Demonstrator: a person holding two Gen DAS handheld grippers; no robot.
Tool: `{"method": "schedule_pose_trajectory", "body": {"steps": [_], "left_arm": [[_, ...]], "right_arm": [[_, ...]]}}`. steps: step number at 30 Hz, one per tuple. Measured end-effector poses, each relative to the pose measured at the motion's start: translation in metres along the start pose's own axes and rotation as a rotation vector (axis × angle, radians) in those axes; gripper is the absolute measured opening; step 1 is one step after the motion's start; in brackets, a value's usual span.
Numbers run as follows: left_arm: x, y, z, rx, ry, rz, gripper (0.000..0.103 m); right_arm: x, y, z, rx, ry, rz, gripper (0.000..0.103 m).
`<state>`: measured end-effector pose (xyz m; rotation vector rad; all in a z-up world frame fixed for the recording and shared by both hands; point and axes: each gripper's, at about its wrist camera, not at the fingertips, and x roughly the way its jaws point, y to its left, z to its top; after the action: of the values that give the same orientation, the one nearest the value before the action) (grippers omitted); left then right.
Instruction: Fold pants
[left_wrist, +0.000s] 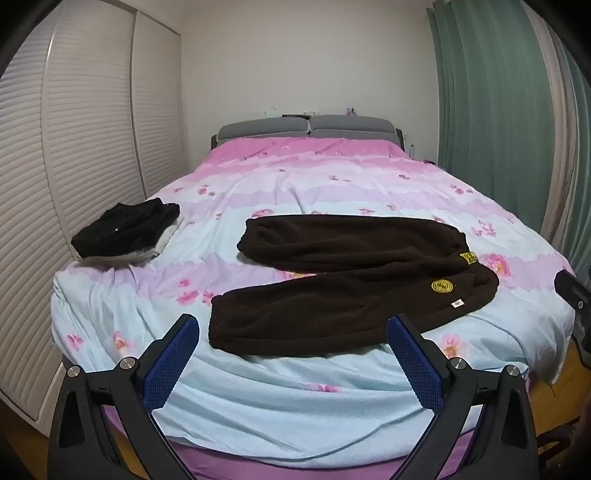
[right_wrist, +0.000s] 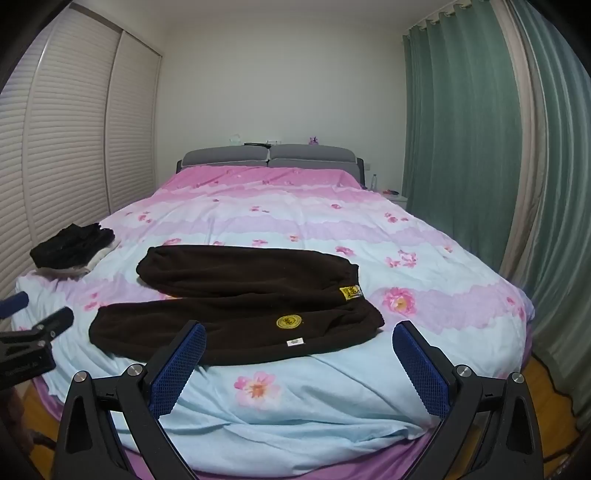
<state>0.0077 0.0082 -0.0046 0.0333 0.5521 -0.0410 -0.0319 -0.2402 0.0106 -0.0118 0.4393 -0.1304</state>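
Observation:
Dark brown fleece pants (left_wrist: 343, 280) lie flat on the bed, legs spread in a V pointing left, waist with yellow patches at the right; they also show in the right wrist view (right_wrist: 236, 306). My left gripper (left_wrist: 291, 325) is open and empty, held just short of the near leg cuff. My right gripper (right_wrist: 299, 332) is open and empty, in front of the waist end. The left gripper also shows at the left edge of the right wrist view (right_wrist: 35, 314), and part of the right gripper at the right edge of the left wrist view (left_wrist: 572, 291).
The bed (left_wrist: 295, 413) has a pink and light-blue flowered cover. A stack of folded dark and white clothes (left_wrist: 125, 230) lies at its near left corner. Louvred wardrobe doors (left_wrist: 74, 155) stand left, green curtains (right_wrist: 461, 129) right, a grey headboard (right_wrist: 269, 155) behind.

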Motion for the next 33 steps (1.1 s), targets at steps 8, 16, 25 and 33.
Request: {"method": "schedule_pose_trajectory", "body": {"steps": [8, 16, 25, 33], "left_arm": [[-0.002, -0.012, -0.007, 0.032, -0.016, 0.020, 0.103], [0.002, -0.006, -0.006, 0.017, -0.011, 0.020, 0.103], [0.003, -0.002, -0.004, 0.007, -0.012, 0.031, 0.103], [0.001, -0.006, -0.002, 0.006, -0.016, 0.032, 0.103]], "right_arm": [[-0.001, -0.001, 0.000, -0.001, -0.004, 0.000, 0.102], [0.001, -0.003, 0.000, 0.007, 0.000, 0.001, 0.102], [0.000, -0.002, 0.002, 0.008, 0.004, 0.002, 0.102], [0.000, -0.001, 0.002, 0.009, 0.003, 0.000, 0.102]]}}
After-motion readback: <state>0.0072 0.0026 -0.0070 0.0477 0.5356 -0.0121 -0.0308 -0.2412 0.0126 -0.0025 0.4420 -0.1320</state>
